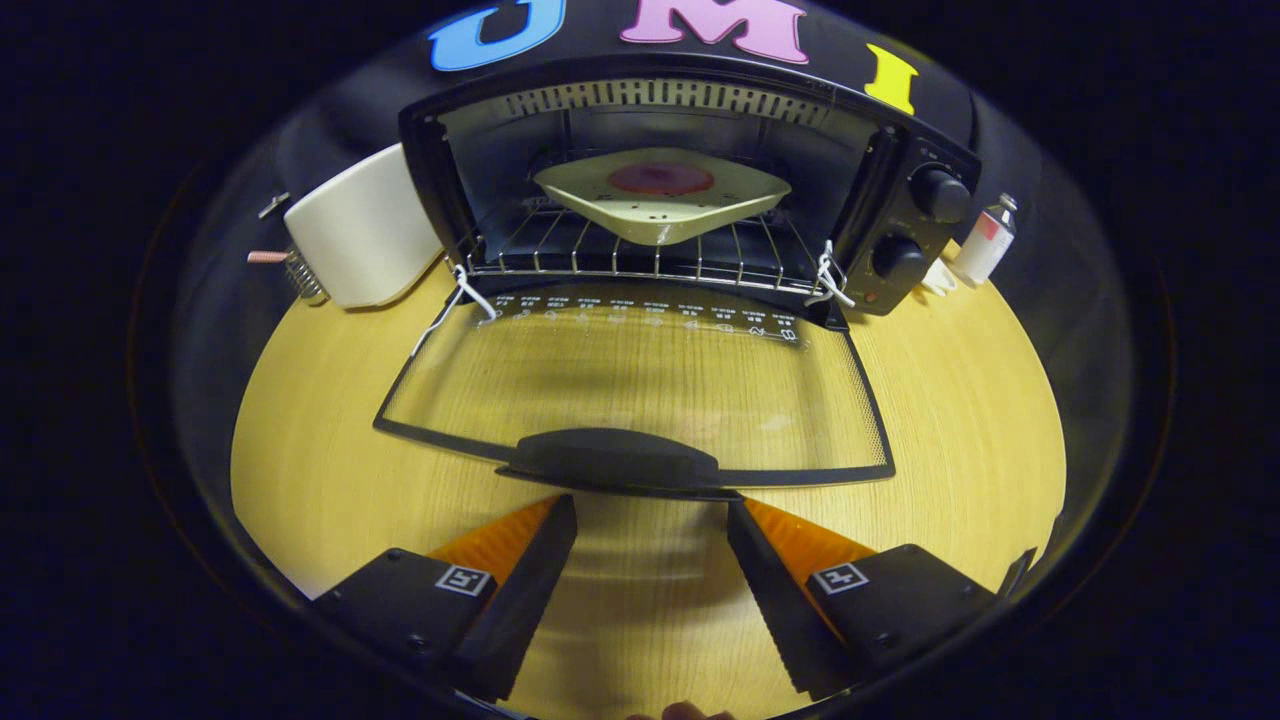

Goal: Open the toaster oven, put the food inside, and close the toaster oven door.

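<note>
The black toaster oven (905, 215) stands at the back of the wooden table with its glass door (640, 385) folded down flat toward me. On the wire rack (560, 255) inside rests a cream square plate (600, 210) carrying a round reddish piece of food (661, 179). The door's black handle (610, 462) lies just ahead of my fingertips. My gripper (650, 515) is open, its two black fingers with orange sides spread wide on either side of the handle's width, holding nothing.
A white appliance (360, 230) with a metal spring and a pink-tipped part stands left of the oven. A small white bottle (985, 242) with a red label stands right of it, past the two control knobs (940, 195). Bare wooden table (980, 400) flanks the door.
</note>
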Demonstrator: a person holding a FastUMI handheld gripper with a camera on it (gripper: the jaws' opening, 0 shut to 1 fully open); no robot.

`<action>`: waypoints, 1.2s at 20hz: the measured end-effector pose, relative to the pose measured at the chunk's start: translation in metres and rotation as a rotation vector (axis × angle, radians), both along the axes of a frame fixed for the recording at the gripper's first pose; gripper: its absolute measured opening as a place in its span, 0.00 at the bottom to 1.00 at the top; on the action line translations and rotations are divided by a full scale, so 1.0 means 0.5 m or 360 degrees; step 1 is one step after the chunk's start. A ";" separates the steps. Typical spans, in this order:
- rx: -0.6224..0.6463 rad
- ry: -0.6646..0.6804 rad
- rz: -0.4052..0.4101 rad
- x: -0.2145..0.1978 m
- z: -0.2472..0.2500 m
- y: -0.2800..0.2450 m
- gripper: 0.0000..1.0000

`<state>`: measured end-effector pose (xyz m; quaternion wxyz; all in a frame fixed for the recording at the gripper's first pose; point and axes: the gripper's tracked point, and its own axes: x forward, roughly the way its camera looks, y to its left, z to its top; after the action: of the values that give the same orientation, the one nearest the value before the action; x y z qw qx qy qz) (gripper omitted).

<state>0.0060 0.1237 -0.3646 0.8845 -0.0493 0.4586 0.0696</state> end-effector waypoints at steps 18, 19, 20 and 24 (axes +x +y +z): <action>0.0124 -0.0396 0.0100 0.022 0.188 0.025 1.00; 0.0142 -0.0440 0.0094 0.035 0.204 0.031 1.00; 0.0151 -0.0473 0.0093 0.044 0.226 0.035 1.00; 0.0209 -0.0625 0.0115 0.107 0.302 0.052 1.00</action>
<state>0.0593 0.1498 -0.2134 0.9552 -0.0205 0.2697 0.1203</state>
